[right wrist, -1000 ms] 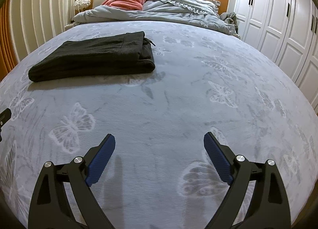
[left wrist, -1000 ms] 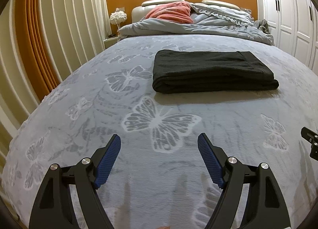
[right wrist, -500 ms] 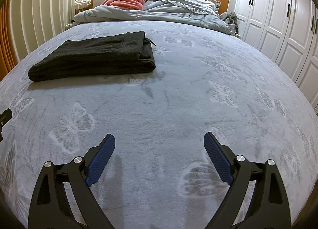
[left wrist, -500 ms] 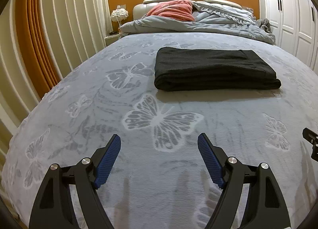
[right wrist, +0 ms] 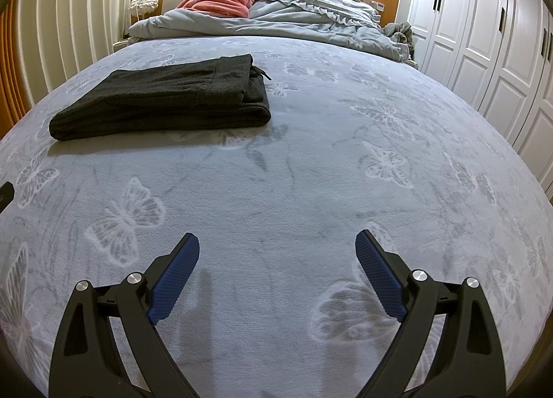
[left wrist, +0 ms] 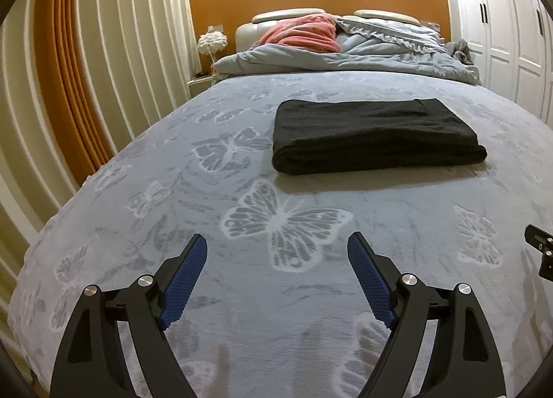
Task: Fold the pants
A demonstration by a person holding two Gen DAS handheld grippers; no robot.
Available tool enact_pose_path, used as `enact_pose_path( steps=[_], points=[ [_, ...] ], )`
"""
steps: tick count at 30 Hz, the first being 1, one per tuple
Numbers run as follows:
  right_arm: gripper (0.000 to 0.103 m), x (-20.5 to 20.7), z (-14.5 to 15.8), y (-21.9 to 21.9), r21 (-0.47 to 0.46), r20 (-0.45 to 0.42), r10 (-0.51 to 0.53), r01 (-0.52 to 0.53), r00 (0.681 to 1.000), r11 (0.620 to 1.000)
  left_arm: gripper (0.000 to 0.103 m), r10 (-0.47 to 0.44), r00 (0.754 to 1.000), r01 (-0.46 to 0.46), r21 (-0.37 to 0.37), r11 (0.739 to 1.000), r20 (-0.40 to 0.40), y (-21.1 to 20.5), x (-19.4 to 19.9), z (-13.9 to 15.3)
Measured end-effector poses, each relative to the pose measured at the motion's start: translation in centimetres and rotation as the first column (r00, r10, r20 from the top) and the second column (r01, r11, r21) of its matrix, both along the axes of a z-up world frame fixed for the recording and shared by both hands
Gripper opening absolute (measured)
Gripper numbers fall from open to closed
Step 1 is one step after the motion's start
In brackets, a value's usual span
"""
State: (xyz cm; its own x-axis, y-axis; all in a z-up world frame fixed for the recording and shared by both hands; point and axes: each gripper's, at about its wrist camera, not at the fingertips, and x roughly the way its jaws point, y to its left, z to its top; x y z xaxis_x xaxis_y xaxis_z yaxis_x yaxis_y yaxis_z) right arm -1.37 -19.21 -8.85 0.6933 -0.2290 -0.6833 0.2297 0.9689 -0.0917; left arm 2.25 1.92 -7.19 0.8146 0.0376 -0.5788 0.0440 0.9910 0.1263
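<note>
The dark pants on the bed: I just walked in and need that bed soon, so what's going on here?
The dark pants lie folded in a neat rectangle on the butterfly-print blanket, drawstring end toward the wardrobe side. Nobody is touching them. The left hand-held gripper and the right hand-held gripper are both open and empty, held over bare blanket short of the pants. The folding looks done.

A grey butterfly-patterned bed (left wrist: 311, 294) carries a rumpled pale-blue duvet (left wrist: 345, 57) and coral blanket (left wrist: 300, 36) at its head, with cream curtains (left wrist: 114, 52) left and white wardrobes (right wrist: 484, 38) right.
</note>
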Motion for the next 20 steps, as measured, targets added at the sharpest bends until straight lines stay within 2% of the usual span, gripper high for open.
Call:
enact_pose_path(
  steps=[12, 20],
  points=[
    [0.090, -0.01, 0.01, -0.01, -0.001, 0.000, 0.000, 0.000, 1.000, 1.000, 0.081, 0.020, 1.000, -0.020, 0.007, 1.000, 0.004, 0.11, -0.09, 0.06],
    [0.090, -0.02, 0.00, -0.07, -0.001, 0.000, 0.001, -0.001, 1.000, 1.000, 0.081, -0.009, 1.000, 0.009, 0.016, 1.000, -0.008, -0.25, 0.01, -0.06]
  ],
)
